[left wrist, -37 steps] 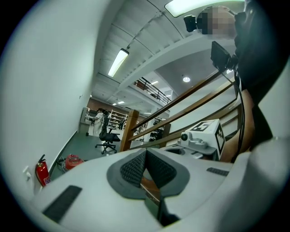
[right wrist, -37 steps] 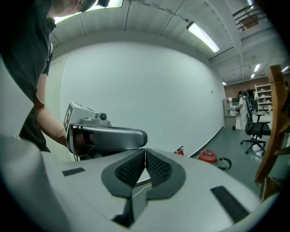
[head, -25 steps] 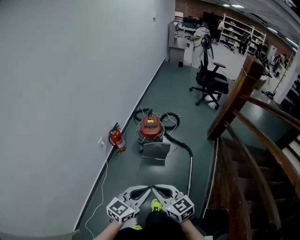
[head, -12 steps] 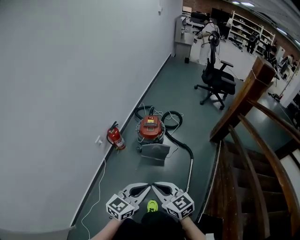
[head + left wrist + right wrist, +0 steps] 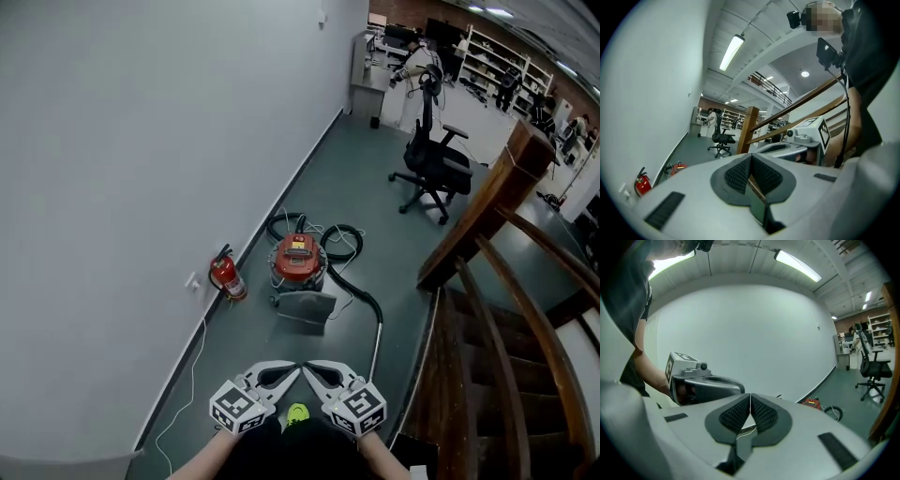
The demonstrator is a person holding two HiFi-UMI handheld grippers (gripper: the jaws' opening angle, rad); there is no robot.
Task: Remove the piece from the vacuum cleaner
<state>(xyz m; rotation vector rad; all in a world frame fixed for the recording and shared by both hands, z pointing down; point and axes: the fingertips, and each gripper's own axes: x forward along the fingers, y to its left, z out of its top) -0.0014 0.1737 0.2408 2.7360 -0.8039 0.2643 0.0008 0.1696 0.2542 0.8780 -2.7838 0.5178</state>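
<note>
A red canister vacuum cleaner (image 5: 299, 259) stands on the grey floor by the wall, some way ahead of me; it also shows small in the left gripper view (image 5: 678, 165) and the right gripper view (image 5: 814, 402). Its black hose (image 5: 354, 286) runs to a metal tube (image 5: 377, 339) lying toward me. A grey flat piece (image 5: 307, 310) leans at its front. My left gripper (image 5: 292, 368) and right gripper (image 5: 309, 367) are held close to my body, tips together, both shut and empty, far from the vacuum.
A red fire extinguisher (image 5: 225, 277) stands against the wall left of the vacuum, with a white cable (image 5: 190, 375) along the skirting. A wooden stair rail (image 5: 487, 225) drops away on the right. A black office chair (image 5: 433, 167) stands further down.
The view has shifted slightly forward and the vacuum sits a little lower in the frame. Both grippers keep the same shut pose in front of me.
</note>
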